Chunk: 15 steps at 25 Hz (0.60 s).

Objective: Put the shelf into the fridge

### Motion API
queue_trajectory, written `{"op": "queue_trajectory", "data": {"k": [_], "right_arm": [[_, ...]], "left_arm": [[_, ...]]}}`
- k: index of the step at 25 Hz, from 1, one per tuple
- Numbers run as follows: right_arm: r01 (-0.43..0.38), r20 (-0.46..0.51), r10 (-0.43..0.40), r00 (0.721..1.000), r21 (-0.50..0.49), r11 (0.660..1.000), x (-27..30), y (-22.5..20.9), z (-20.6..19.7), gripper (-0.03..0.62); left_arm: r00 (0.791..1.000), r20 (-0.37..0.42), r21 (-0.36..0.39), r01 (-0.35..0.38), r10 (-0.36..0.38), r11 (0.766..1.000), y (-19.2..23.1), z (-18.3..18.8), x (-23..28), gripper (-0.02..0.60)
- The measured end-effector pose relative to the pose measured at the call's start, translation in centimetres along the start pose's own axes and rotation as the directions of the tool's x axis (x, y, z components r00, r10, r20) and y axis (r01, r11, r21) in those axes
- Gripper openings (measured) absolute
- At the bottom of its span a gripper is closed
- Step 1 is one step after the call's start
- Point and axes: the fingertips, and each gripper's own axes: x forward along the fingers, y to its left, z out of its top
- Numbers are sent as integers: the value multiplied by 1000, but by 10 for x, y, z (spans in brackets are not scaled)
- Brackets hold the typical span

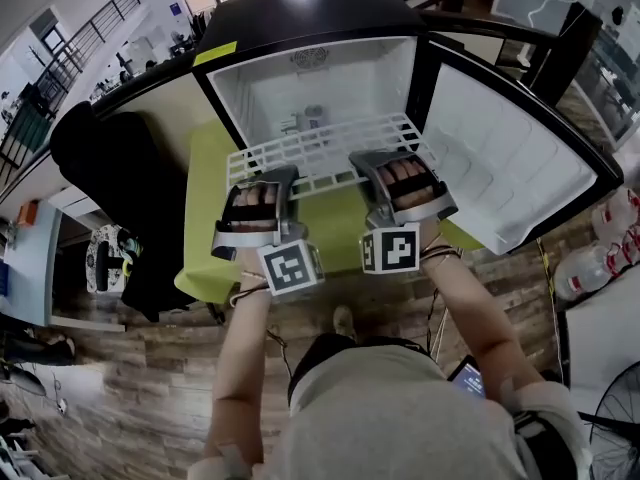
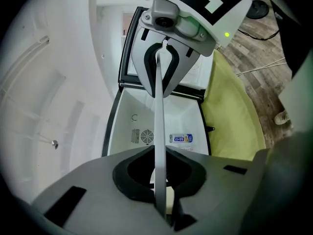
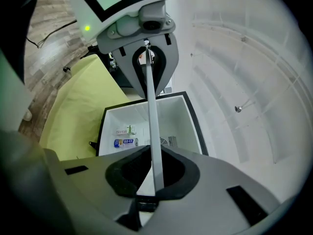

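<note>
The left gripper (image 1: 262, 190) and right gripper (image 1: 398, 173) jaws clamp the shelf (image 1: 322, 150) by its near edge; tilted, its far corners could jam against the fridge (image 1: 262, 93) walls.

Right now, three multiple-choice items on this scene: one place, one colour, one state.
1. Where is the shelf? A out of view; B held at the fridge mouth; C on the fridge top.
2. Cloth under the fridge? A red; B blue; C yellow-green.
3. Fridge door? A open; B shut; C taken off.
B: left gripper and right gripper clamp its near edge at the opening. C: the cloth shows yellow-green. A: the door stands swung out.
</note>
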Motion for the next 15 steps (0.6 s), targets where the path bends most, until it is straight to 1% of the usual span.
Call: {"op": "queue_trajectory", "data": {"k": [7,15], "right_arm": [[20,-60,-20,998,-12,1000,31,-12,-17,49],[30,-109,-32,994,-14,999,54,-8,-27,49]], "left_arm": [[998,58,11,-39,39,999,25,-2,37,44],[993,118,26,-29,26,999,25,-6,67,44]]}}
